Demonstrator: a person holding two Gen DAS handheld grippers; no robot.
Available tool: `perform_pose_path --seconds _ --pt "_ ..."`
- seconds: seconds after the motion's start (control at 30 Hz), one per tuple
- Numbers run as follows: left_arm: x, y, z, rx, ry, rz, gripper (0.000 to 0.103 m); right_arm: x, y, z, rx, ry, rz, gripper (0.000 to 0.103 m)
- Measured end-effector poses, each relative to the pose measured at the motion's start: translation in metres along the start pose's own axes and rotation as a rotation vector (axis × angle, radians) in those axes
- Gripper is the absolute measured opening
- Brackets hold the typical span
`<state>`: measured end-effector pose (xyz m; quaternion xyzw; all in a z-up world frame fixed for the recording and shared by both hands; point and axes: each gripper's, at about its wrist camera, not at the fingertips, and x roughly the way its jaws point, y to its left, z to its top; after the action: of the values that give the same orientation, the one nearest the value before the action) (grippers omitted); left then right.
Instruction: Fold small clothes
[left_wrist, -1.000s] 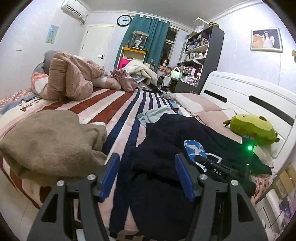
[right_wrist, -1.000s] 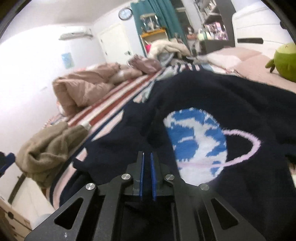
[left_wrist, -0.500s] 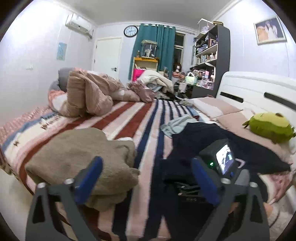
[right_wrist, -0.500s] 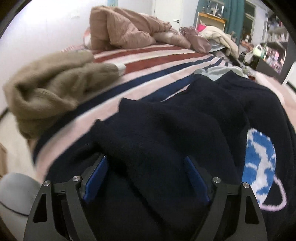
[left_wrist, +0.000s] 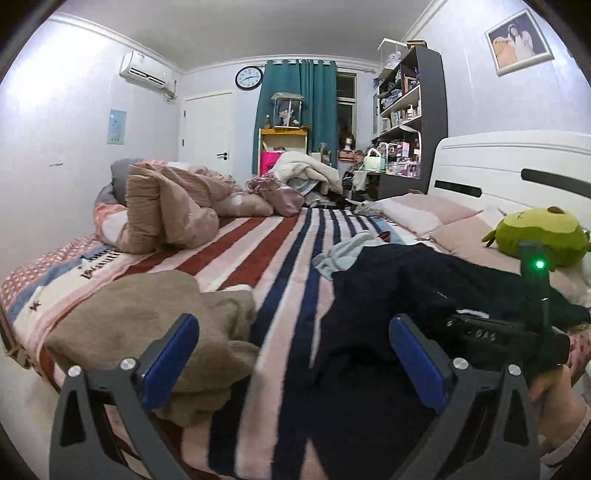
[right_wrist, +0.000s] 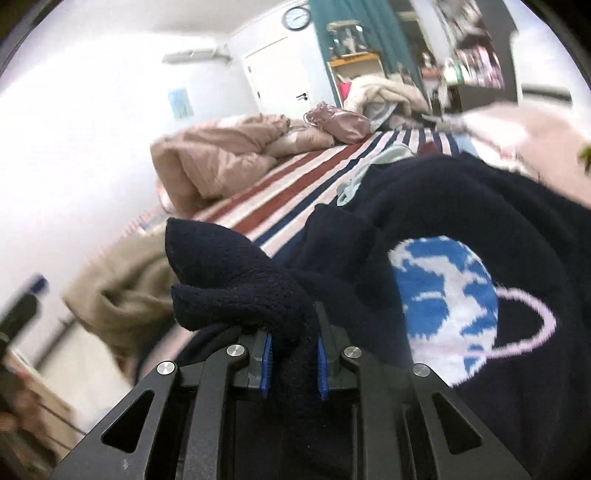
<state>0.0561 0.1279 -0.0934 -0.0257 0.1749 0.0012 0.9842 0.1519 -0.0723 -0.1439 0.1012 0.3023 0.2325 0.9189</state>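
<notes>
On the near bed edge, right tool (right_wrist: 293, 363) was closing, newly clenching navy sweater (right_wrist: 461, 206) cuff for folding; left tool (left_wrist: 291, 358) had spread wide, released

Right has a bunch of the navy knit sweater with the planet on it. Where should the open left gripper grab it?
Probably the navy knit sweater at its near loose edge on the striped bedspread, approaching low from the left gripper side; the fabric lies flat and unpinned there, away from the right gripper, whose jaws are closing on the fold.
</notes>
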Motion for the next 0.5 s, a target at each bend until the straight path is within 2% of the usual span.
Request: perform_pose_path --seconds 0.07,0.17,0.23,0.3,0.33,0.43,0.5 --pt "0.000 -0.005 0.000 0.002 0.007 -0.013 0.102 -0.019 -0.019 -0.002 0.054 -0.050 -0.063 0.013" --pt "0.005 -0.013 0.000 0.001 0.032 -0.031 0.102 -0.048 -0.052 -0.015 0.161 -0.096 -0.113 0.013" --pt "0.009 -0.014 0.000 -0.033 0.067 -0.083 0.102 -0.067 -0.072 -0.030 0.219 -0.114 -0.177 0.013" --pt "0.015 -0.014 -0.001 -0.108 0.089 -0.182 0.102 -0.083 -0.088 -0.049 0.246 -0.117 -0.235 0.013" --pt "0.018 -0.016 -0.001 -0.126 0.097 -0.199 0.102 -0.089 -0.095 -0.056 0.252 -0.113 -0.256 0.012" --pt "0.028 -0.030 -0.002 -0.102 0.113 -0.181 0.102 -0.108 -0.115 -0.078 0.289 -0.096 -0.292 0.012" --pt "0.034 -0.040 -0.002 -0.087 0.118 -0.189 0.102 -0.121 -0.121 -0.092 0.306 -0.083 -0.277 0.012"
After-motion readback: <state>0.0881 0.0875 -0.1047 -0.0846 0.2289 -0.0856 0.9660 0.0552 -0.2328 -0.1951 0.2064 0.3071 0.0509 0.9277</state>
